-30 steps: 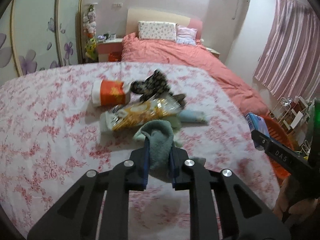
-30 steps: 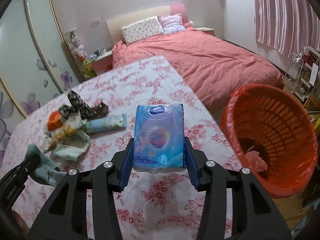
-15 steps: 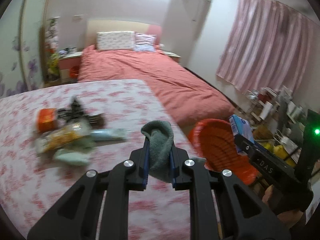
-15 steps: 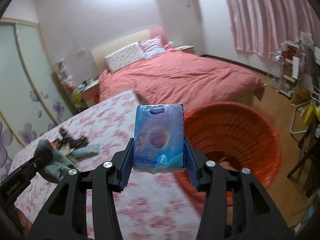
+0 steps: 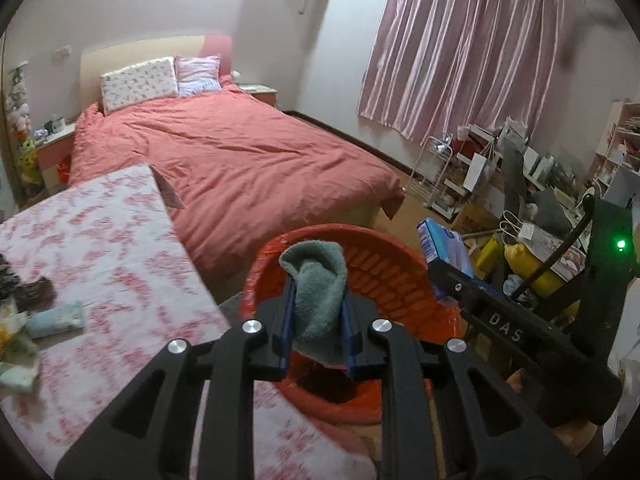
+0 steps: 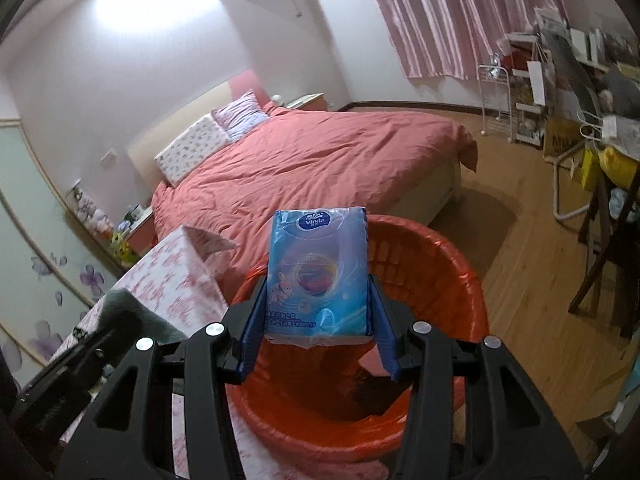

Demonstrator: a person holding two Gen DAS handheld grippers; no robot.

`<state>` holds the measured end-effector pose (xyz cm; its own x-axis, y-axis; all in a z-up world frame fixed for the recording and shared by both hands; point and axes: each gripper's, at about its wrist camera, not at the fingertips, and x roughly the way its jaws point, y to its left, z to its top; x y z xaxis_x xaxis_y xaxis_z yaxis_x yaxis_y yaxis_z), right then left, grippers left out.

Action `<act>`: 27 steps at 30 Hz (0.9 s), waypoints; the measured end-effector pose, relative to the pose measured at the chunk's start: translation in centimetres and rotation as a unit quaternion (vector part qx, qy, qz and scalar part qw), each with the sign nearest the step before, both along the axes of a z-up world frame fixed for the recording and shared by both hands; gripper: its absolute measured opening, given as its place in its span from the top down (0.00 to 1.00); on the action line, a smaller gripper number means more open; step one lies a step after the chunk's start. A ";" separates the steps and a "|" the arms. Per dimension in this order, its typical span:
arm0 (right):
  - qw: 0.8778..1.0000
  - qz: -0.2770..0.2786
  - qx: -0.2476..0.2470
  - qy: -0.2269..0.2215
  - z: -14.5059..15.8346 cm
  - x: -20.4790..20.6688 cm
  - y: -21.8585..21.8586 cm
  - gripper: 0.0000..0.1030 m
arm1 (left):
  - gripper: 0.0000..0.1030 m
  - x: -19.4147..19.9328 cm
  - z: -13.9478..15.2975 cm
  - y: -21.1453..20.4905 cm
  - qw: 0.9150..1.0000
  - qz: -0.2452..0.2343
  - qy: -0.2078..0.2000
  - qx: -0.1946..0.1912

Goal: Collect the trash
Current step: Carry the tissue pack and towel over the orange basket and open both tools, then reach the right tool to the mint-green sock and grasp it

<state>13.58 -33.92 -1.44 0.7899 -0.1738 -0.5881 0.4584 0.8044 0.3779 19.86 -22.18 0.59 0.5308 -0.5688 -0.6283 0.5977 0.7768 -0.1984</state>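
Note:
My left gripper (image 5: 318, 300) holds a grey-green cloth (image 5: 316, 276) above the orange basket (image 5: 384, 276); its jaws are opening with the cloth still upright between the pads. My right gripper (image 6: 318, 300) is shut on a blue tissue pack (image 6: 318, 272), which hangs over the same basket (image 6: 440, 280). The left wrist view shows that pack (image 5: 442, 244) at the right of the basket. Dark and pink scraps lie in the basket's bottom. At the lower left of the right wrist view, the cloth (image 6: 132, 312) shows in the left gripper.
The basket stands on the floor against the table with the pink floral cover (image 5: 100, 248). A pale blue packet (image 5: 56, 318) and a dark item (image 5: 24, 284) lie on it at the left. A red bed (image 5: 240, 152) is behind; cluttered shelves (image 5: 520, 200) stand right.
Both grippers have swung right from over the table to above the orange basket, carrying the cloth and the tissue pack. The pile on the table has slid to the left edge of view.

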 end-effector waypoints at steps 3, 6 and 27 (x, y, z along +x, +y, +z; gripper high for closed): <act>1.000 -0.001 0.014 0.000 -0.7 0.3 -1.0 0.49 | 0.61 0.9 -1.5 -1.1 1.000 0.002 0.008 0.012; 1.000 0.000 0.018 0.009 -1.5 0.7 -1.4 0.47 | 0.53 1.6 -2.6 -1.0 1.000 0.007 0.018 0.022; 0.992 0.068 -0.093 0.058 -1.3 1.0 8.1 0.10 | 0.04 1.5 -4.3 18.9 0.971 0.213 -0.016 0.111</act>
